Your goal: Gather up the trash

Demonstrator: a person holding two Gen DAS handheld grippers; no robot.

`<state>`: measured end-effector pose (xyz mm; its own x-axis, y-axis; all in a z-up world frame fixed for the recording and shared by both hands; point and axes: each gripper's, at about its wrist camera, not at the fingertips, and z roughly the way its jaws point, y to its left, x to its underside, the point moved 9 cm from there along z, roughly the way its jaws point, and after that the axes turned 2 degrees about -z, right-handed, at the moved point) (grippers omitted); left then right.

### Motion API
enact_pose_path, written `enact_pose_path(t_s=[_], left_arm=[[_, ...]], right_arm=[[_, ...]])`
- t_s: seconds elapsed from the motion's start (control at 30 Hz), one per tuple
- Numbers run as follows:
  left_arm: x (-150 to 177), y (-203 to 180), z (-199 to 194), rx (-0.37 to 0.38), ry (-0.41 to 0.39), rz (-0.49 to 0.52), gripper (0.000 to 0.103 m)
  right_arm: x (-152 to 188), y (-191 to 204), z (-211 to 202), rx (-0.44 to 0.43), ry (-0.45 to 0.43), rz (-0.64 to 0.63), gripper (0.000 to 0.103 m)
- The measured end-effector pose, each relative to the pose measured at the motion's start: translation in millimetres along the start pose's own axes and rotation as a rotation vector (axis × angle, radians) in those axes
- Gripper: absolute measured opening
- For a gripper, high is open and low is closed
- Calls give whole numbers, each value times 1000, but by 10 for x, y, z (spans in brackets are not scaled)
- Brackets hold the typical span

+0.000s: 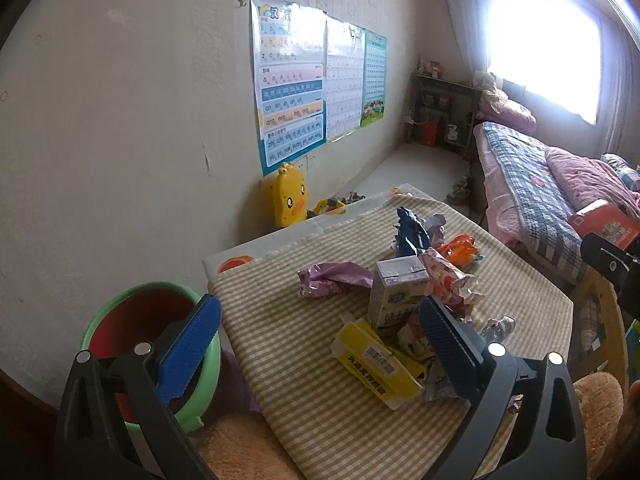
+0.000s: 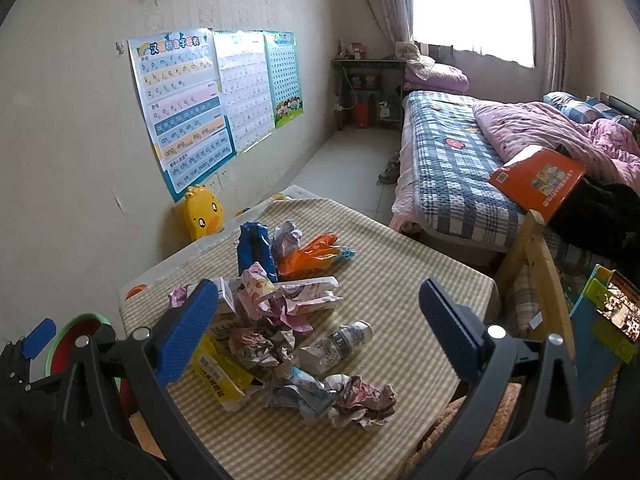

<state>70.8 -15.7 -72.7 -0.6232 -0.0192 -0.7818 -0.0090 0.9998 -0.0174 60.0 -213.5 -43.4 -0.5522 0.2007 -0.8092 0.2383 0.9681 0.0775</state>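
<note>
**A:** Where do your two cameras look from?

**B:** Your left wrist view sits low at the near left edge of the bench (image 1: 280,344), close in, facing across it toward the wall posters (image 1: 296,92) and the far window (image 1: 544,52).

**A:** And your right?

**B:** It sits further right and slightly higher, facing the same way. Both views share the trash pile (image 2: 280,312), the green bin (image 1: 208,364), the yellow duck toy (image 2: 202,216), the posters and the bed (image 2: 448,168).
</note>
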Motion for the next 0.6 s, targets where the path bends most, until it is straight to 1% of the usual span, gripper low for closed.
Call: enact_pose_path(t_s=[0.33,0.6], left_arm=[[-16,27,12,-7,-5,4,95],[2,55,33,-12,8,7,95]], right_arm=[[18,-33,0,-3,-4,11,99],[23,-27,9,-2,-2,10,99]])
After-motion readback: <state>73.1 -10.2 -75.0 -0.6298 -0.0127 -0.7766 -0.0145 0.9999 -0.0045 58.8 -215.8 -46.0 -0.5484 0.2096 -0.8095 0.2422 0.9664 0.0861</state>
